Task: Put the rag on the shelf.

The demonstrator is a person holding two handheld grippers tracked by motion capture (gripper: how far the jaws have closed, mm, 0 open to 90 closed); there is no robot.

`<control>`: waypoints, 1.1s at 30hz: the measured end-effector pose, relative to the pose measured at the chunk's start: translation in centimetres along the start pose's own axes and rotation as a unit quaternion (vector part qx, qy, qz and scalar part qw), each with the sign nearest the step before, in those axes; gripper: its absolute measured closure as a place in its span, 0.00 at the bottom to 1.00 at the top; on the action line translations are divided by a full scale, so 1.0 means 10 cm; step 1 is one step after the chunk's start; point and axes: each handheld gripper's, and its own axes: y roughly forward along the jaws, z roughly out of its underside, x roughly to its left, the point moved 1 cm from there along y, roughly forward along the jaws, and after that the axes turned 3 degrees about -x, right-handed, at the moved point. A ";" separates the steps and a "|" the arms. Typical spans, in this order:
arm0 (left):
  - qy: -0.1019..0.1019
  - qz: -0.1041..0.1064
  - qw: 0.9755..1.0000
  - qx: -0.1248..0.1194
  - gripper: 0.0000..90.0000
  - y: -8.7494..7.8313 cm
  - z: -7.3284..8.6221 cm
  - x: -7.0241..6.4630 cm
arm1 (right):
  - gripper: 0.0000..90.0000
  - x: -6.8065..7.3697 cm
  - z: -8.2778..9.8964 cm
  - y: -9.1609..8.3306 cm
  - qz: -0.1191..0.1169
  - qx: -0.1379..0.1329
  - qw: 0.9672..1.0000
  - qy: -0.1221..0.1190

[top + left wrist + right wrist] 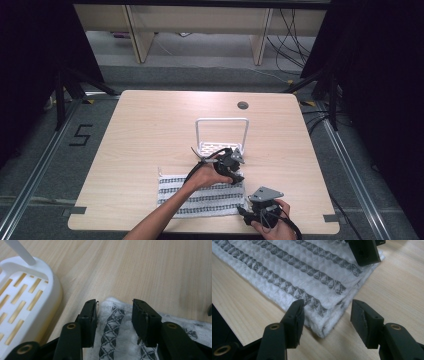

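Note:
A folded white towel (200, 196) with dark patterned stripes lies flat near the table's front edge. My left gripper (234, 170) is at the towel's far right corner, open, its jaws straddling that corner of the towel (117, 322) from above. My right gripper (260, 207) is at the towel's near right corner, open, with the folded corner of the towel (324, 302) lying between its jaws on the table. Neither gripper has closed on the cloth. The left gripper's jaw (364, 251) shows at the top of the right gripper view.
A white slotted rack (220, 147) with a tall wire handle stands just behind the towel, close beside my left gripper; its rim (53, 290) shows in the left gripper view. The wooden table (150, 130) has a round cable hole (243, 105) at the back.

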 end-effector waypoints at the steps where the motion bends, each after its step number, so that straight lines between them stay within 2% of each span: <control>1: 0.001 0.000 1.000 0.000 0.64 0.00 0.00 0.00 | 0.51 -0.01 0.00 0.01 0.001 0.001 1.000 -0.002; 4: -0.001 0.003 1.000 -0.002 0.68 0.00 0.00 -0.02 | 0.54 -0.01 0.00 0.03 -0.002 0.003 1.000 0.007; 5: 0.008 0.004 1.000 -0.001 0.72 0.00 0.00 -0.02 | 0.57 -0.02 0.00 0.03 -0.006 0.003 1.000 0.009; 9: 0.010 0.009 1.000 0.000 0.80 0.00 0.00 -0.04 | 0.61 -0.01 0.00 0.03 -0.011 0.007 1.000 0.017; 10: 0.009 0.010 1.000 0.000 0.80 0.00 0.00 -0.04 | 0.63 -0.02 0.00 0.03 -0.012 0.006 1.000 0.013; 13: 0.006 0.017 1.000 0.001 0.88 0.00 0.00 -0.05 | 0.73 -0.01 -0.01 0.03 -0.017 0.001 1.000 0.013; 14: 0.007 0.017 1.000 0.001 0.90 0.00 0.00 -0.05 | 0.75 -0.01 0.00 0.05 -0.018 -0.007 1.000 0.016; 15: 0.007 0.017 1.000 0.001 0.91 0.00 0.00 -0.05 | 0.79 -0.02 -0.01 0.03 -0.021 0.001 1.000 0.014; 16: 0.008 0.017 1.000 0.002 0.91 -0.01 0.00 -0.05 | 0.79 -0.02 -0.01 0.03 -0.021 0.001 1.000 0.014; 17: 0.005 0.014 1.000 0.004 0.93 -0.02 0.00 -0.05 | 0.85 -0.02 0.00 0.04 -0.024 -0.001 1.000 0.010; 18: 0.005 0.014 1.000 0.004 0.94 -0.02 0.00 -0.05 | 0.85 -0.02 0.00 0.04 -0.024 -0.001 1.000 0.010; 19: 0.001 0.010 1.000 0.004 0.94 -0.03 0.01 -0.05 | 0.90 -0.02 0.00 0.04 -0.020 -0.006 1.000 -0.001; 21: -0.002 0.004 1.000 -0.001 0.94 -0.07 0.01 -0.04 | 0.93 -0.02 -0.01 0.03 -0.020 -0.007 1.000 -0.002; 24: -0.008 -0.003 1.000 -0.006 0.94 -0.12 0.01 -0.03 | 0.95 -0.05 -0.03 0.02 -0.016 -0.019 1.000 -0.013; 27: -0.021 -0.009 0.999 -0.028 0.94 -0.22 0.00 -0.01 | 0.96 -0.08 -0.06 -0.02 -0.011 -0.042 0.999 -0.017; 30: -0.023 -0.015 0.999 -0.032 0.94 -0.27 -0.01 -0.01 | 0.96 -0.09 -0.07 -0.03 -0.011 -0.047 0.999 -0.015; 32: -0.024 -0.018 0.999 -0.036 0.94 -0.33 -0.01 -0.01 | 0.96 -0.10 -0.08 -0.04 -0.011 -0.052 0.998 -0.023; 33: -0.018 -0.019 0.999 -0.035 0.94 -0.36 -0.01 0.00 | 0.96 -0.09 -0.10 -0.06 -0.013 -0.060 0.998 -0.026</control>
